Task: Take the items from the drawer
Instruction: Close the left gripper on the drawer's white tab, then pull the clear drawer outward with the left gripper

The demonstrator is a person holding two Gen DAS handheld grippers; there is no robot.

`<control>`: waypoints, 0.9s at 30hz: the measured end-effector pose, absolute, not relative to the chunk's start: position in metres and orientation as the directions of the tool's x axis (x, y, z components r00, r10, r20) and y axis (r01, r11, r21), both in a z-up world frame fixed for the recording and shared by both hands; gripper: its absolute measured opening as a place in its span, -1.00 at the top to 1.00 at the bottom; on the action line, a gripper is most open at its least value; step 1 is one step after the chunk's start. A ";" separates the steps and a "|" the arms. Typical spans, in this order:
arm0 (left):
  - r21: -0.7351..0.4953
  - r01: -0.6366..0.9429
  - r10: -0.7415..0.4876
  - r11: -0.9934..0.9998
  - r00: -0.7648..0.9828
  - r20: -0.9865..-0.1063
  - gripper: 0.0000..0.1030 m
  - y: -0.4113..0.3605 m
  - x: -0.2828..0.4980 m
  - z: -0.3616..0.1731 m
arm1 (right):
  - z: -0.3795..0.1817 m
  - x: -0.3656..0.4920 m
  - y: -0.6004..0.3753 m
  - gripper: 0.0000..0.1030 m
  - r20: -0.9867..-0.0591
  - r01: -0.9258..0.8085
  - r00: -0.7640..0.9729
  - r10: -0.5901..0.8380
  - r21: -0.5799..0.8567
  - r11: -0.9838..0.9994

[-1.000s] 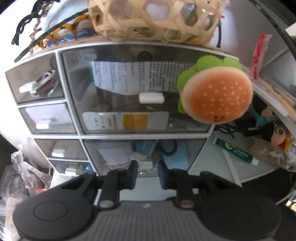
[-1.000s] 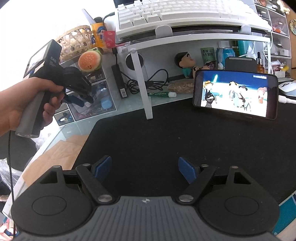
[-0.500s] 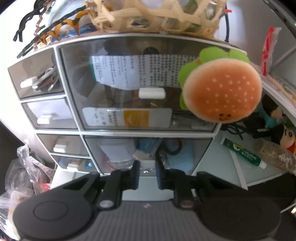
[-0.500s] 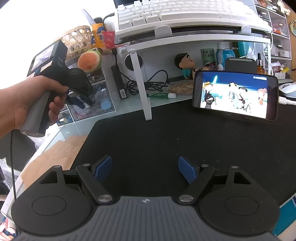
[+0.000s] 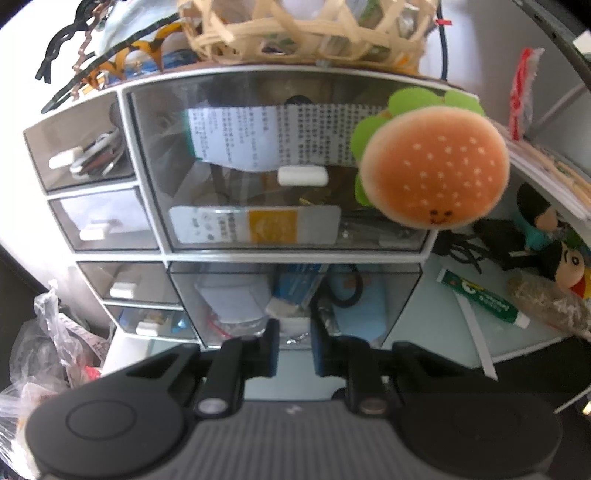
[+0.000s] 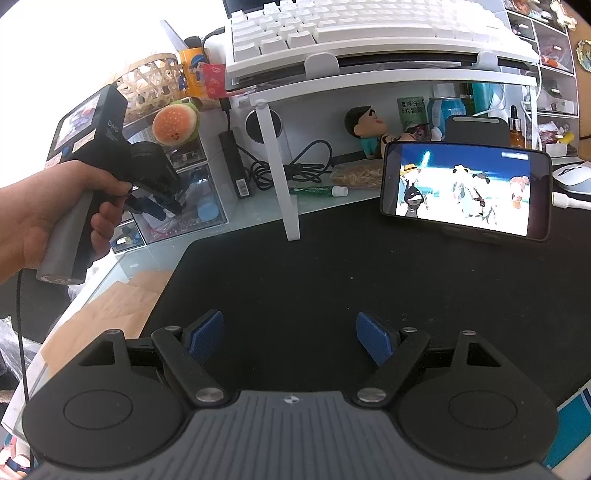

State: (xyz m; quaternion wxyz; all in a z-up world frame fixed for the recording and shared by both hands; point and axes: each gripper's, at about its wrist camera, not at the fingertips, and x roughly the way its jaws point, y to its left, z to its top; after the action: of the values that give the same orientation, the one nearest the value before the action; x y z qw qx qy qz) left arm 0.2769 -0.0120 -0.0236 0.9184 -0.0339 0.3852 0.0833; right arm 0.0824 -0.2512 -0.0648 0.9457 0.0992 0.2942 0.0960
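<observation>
Drawers fill the left view: a small clear-fronted chest (image 5: 162, 254) stands on the glass table (image 5: 424, 325), with narrow drawers down its nine o'clock side and two wide ones beside them. The left tongs (image 5: 294, 347) are drawn close together at the bottom wide drawer (image 5: 369, 288), pinching its white handle (image 5: 293, 326) between the blue pads. Whether that drawer has slid out at all, I cannot tell. The things to be taken out lie inside it, seen through the clear front: white packets, a blue box and a black loop.

A plush burger (image 5: 432, 170) hangs in front of the upper wide drawer at about two o'clock, and a woven basket (image 5: 295, 33) sits on top of the chest. At four o'clock a green and white tube (image 5: 480, 299) lies on the glass.

From the other side, a hand (image 6: 55, 210) grips the left tool at nine o'clock. The right tongs (image 6: 290, 338) are spread wide with nothing between them, over a black mat (image 6: 332, 258). A phone (image 6: 465, 188) stands propped at two o'clock, its screen lit, and a white keyboard (image 6: 369, 29) rests on a shelf at twelve.
</observation>
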 end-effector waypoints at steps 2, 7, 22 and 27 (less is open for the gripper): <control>0.004 -0.174 0.124 0.985 0.689 -0.714 0.64 -0.010 0.275 -0.023 | -0.065 0.082 -0.251 -0.62 -0.537 -0.123 0.809 0.239 0.244 0.962; 0.003 -0.162 0.115 0.987 0.686 -0.718 0.64 -0.005 0.268 -0.021 | -0.065 0.083 -0.250 -0.62 -0.538 -0.123 0.809 0.238 0.240 0.963; 0.001 -0.136 0.095 0.991 0.691 -0.717 1.00 -0.018 0.258 -0.021 | -0.065 0.083 -0.248 -0.62 -0.540 -0.133 0.806 0.242 0.233 0.963; -0.009 -0.161 0.106 0.987 0.686 -0.720 0.94 -0.022 0.258 -0.023 | -0.065 0.083 -0.249 -0.62 -0.540 -0.136 0.805 0.245 0.235 0.962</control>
State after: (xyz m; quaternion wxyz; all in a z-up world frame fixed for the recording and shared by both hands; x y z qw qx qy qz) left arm 0.2576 -0.0221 -0.0228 0.9176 -0.0354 0.3893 0.0725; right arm 0.0834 -0.2495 -0.0651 0.9455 0.0929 0.2953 0.1008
